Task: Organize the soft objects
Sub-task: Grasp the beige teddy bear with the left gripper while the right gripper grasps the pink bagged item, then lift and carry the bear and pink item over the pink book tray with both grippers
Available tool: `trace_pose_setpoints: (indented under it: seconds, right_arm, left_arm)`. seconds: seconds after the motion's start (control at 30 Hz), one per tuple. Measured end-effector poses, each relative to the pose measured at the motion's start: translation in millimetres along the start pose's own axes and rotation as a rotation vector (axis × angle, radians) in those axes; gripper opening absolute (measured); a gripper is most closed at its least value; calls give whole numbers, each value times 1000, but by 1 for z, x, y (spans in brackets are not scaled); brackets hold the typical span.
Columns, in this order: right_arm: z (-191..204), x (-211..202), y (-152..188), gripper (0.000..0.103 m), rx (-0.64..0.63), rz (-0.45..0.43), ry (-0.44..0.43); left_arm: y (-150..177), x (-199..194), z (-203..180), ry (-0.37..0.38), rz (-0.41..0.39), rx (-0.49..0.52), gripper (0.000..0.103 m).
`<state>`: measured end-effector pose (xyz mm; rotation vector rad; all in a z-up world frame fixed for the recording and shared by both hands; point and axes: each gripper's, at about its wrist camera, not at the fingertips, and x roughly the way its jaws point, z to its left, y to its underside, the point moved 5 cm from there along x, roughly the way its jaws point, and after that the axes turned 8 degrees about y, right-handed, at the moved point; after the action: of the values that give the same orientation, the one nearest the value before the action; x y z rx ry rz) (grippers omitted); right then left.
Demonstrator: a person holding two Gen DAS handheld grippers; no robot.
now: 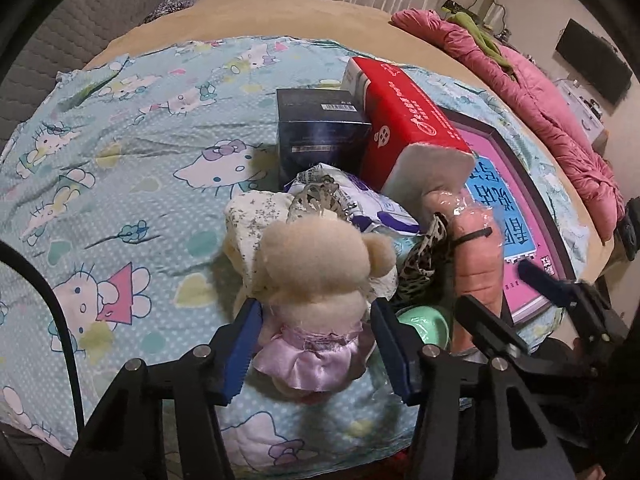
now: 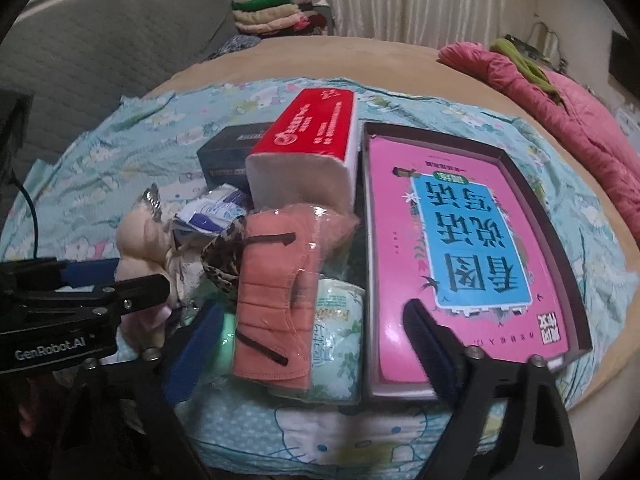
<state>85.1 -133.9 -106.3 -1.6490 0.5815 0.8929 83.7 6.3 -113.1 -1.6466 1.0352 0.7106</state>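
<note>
A cream plush bear in a lilac dress (image 1: 316,280) lies on the Hello Kitty sheet (image 1: 120,184). My left gripper (image 1: 316,344) is open, its blue pads on either side of the bear's body. An orange cloth in clear wrap (image 2: 272,296) lies between the spread fingers of my open right gripper (image 2: 312,344), on a white printed soft pack (image 2: 336,344). It also shows in the left wrist view (image 1: 476,264). A leopard-print cloth (image 2: 224,264) and a white-purple pouch (image 1: 360,204) lie between the bear and the orange cloth.
A red tissue pack (image 2: 312,136) leans on a dark blue box (image 1: 320,136). A pink book in a dark tray (image 2: 460,240) lies on the right. A green bowl (image 1: 424,324) sits by the bear. A pink quilt (image 1: 540,100) lies far right, folded clothes (image 2: 272,16) behind.
</note>
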Motion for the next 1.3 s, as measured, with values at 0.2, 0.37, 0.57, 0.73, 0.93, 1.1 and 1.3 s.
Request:
trace_pose_setpoints:
  seconds: [0.2, 0.37, 0.57, 0.73, 0.93, 1.1, 1.3]
  right_arm:
    - [8, 11, -1, 46, -45, 14, -28]
    - [0, 7, -3, 35, 4, -10, -62]
    - [-9, -1, -6, 33, 62, -35, -121]
    - [-17, -9, -9, 32, 103, -60, -154]
    - [-18, -16, -10, 30, 112, -82, -178]
    - [-20, -3, -4, 30, 119, -24, -170]
    - [-13, 5, 1, 42, 118, 18, -176]
  left_arm:
    - [-1, 0, 4, 24, -6, -23, 55]
    - [-1, 0, 8, 34, -10, -36, 47]
    - [-1, -2, 10, 38, -25, -53, 42]
    - [-1, -15, 7, 40, -52, -45, 42]
    - [-4, -30, 0, 35, -81, -24, 42]
    - [-5, -32, 0, 24, -84, -28, 42]
    - [-5, -35, -4, 27, -90, -20, 42]
